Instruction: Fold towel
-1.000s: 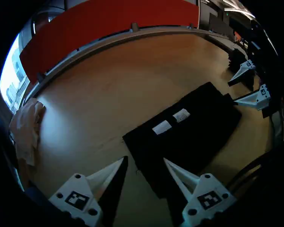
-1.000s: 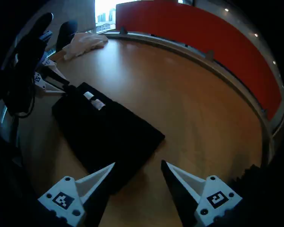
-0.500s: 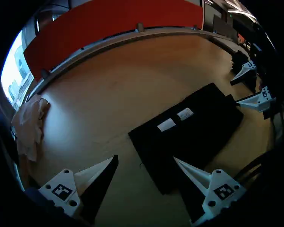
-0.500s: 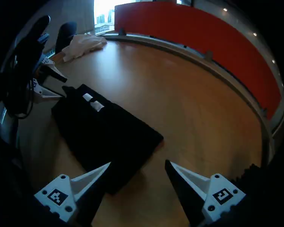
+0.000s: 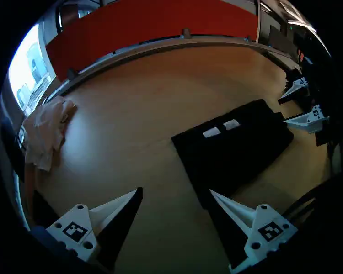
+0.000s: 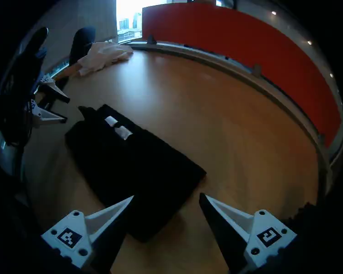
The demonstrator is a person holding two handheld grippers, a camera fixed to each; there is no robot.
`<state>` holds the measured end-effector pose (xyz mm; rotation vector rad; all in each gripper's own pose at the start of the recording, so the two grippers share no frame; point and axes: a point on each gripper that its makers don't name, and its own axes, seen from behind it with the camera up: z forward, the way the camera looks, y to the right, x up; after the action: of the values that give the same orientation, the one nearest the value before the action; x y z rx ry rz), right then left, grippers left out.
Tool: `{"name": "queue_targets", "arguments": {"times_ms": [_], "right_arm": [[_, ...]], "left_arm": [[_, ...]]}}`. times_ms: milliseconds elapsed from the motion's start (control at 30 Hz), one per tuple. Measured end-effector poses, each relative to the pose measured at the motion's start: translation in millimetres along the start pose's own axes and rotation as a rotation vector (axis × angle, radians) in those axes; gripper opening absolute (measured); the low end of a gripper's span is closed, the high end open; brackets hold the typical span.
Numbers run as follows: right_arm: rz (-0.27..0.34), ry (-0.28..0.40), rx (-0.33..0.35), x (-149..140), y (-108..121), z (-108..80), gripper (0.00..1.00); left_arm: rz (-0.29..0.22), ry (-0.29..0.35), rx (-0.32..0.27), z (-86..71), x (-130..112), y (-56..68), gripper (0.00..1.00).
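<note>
My left claw (image 5: 175, 191) and right claw (image 6: 166, 196) stand wide apart, holding nothing. The towel (image 5: 235, 146) lies flat on the bench (image 5: 125, 118), a dark oblong (apparently already doubled). Next, I judge: grip two corners for another fold.

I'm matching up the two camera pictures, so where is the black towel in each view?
Left gripper view: towel lies right of centre, white tags near its upper edge.
Right gripper view: towel lies left of centre, slanting from upper left to lower middle.
Shared landmark: pale cloth, far left in the left gripper view, top left in the right gripper view.
</note>
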<state>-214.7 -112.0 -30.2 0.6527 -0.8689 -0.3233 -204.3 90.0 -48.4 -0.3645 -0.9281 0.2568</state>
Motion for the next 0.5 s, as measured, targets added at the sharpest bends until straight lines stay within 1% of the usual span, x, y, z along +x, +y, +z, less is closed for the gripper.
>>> {"name": "queue_targets", "arguments": {"times_ms": [267,500], "right_arm": [[-0.047,0.004,0.035,18,-22,17.1,1.0],[-0.087,0.006,0.072,36,-46,33.9,1.0]], "left_arm": [[-0.081,-0.012,0.04,-26.6,-39,-16.4,0.96],[-0.148,-0.02,0.071,-47.6,-69,-25.7,0.96]]}}
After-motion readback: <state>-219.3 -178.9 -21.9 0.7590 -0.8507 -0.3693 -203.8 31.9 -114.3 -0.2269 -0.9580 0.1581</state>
